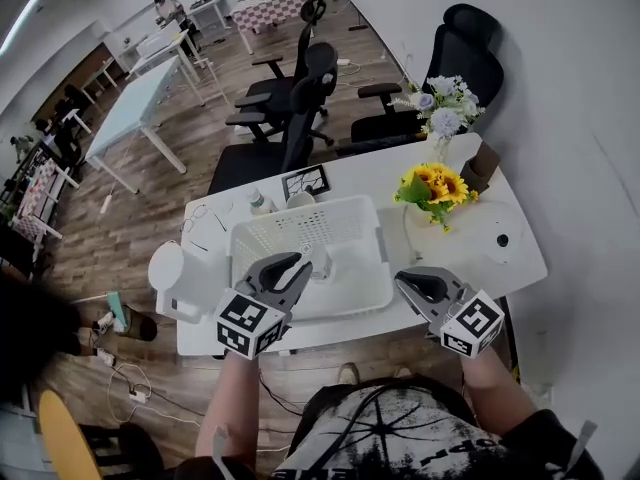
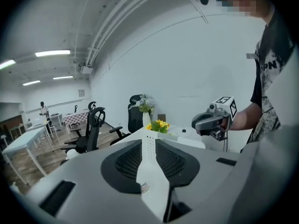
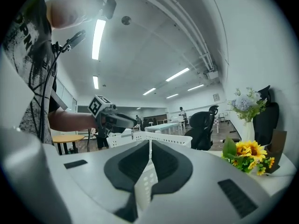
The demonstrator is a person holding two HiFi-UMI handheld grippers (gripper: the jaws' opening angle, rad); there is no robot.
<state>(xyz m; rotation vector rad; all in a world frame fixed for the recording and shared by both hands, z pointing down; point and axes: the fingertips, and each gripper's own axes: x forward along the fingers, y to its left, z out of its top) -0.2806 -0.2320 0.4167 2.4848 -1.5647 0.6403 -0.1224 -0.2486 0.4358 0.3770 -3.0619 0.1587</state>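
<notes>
The white perforated plastic basket (image 1: 300, 211) mid white counter (image 1: 505, 268) looks light and slightly flexible, best pinched at its rim; the left hand-held gripper (image 1: 298, 264), jaws a slit apart and empty, hovers over its 7 o'clock corner, while the right hand-held gripper (image 1: 415, 286), jaws together, is at 4 o'clock.

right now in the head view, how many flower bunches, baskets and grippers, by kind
flower bunches: 2 (sunflowers, pale flowers)
white basket: 1
grippers: 2 (left gripper, right gripper)
total: 5
</notes>
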